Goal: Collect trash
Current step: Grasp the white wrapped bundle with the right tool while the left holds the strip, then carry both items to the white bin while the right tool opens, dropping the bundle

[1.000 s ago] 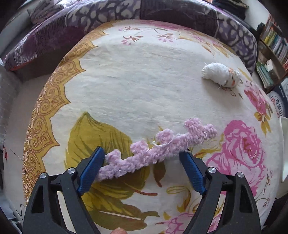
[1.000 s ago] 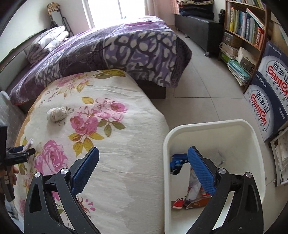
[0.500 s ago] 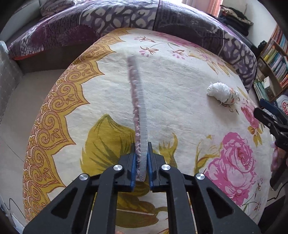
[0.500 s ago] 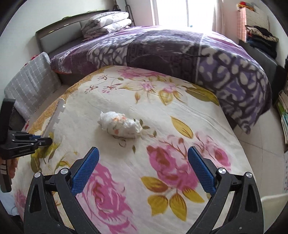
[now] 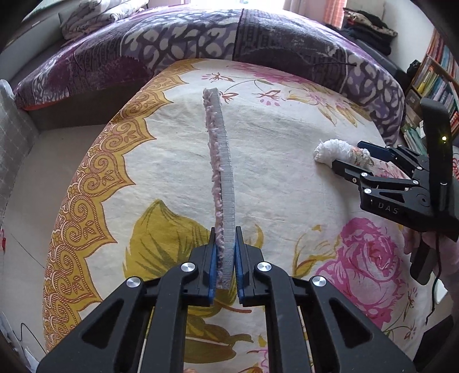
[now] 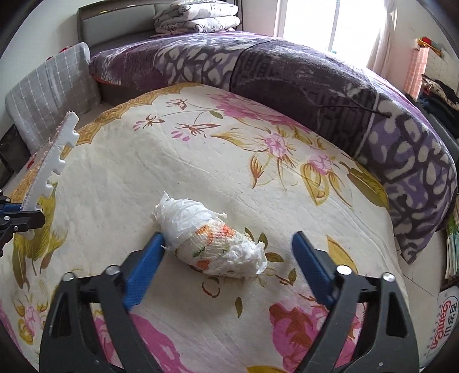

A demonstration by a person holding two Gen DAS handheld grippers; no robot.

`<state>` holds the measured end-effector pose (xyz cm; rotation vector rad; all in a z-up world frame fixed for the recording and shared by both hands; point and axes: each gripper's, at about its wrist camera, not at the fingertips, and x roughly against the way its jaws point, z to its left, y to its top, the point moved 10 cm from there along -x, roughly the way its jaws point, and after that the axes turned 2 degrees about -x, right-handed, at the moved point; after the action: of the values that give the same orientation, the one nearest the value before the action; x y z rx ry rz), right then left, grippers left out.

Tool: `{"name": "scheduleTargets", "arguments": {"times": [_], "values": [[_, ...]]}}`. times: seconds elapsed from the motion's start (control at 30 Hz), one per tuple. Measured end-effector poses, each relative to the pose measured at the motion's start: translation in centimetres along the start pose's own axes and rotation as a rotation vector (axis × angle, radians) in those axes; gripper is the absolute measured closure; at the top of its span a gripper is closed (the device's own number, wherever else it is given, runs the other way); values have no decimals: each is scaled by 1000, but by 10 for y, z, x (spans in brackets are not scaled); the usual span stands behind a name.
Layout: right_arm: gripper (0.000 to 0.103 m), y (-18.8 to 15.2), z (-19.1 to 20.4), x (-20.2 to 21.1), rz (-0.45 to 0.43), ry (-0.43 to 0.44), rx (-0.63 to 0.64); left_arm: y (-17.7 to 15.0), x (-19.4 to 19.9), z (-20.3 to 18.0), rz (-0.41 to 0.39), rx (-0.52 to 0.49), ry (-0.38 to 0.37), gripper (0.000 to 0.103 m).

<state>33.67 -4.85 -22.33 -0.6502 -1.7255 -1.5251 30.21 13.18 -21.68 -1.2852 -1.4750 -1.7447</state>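
My left gripper (image 5: 224,252) is shut on a long notched foam strip (image 5: 222,172) with pink fuzz on one side, and holds it edge-up above the flowered bed cover (image 5: 272,160). The strip also shows at the far left of the right wrist view (image 6: 53,160). A crumpled white tissue wad (image 6: 209,241) with orange print lies on the cover. My right gripper (image 6: 228,249) is open around it, one blue finger (image 6: 149,258) touching its left end. From the left wrist view the right gripper (image 5: 351,157) reaches the wad (image 5: 334,150) from the right.
A purple patterned quilt (image 6: 287,71) lies rolled along the far side of the bed. A grey checked pillow (image 6: 48,94) and folded bedding (image 6: 198,14) are at the head. A bookshelf (image 5: 433,77) stands to the right.
My left gripper closed on the foam strip and lifted it off the cover. My right gripper swung from the white bin to the bed and came down around the tissue wad.
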Motion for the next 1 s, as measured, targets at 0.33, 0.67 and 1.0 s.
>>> {"name": "scheduleTargets", "arguments": {"times": [0.33, 0.67, 1.0], "values": [[55, -15, 5, 40, -29, 4, -117, 10, 33, 8, -76, 80, 81, 93], [54, -27, -3, 116, -88, -21, -267, 9, 71, -18, -135, 118, 106, 93], [54, -65, -40, 159, -99, -27, -393, 10, 93, -49, -175, 126, 138, 92]]}}
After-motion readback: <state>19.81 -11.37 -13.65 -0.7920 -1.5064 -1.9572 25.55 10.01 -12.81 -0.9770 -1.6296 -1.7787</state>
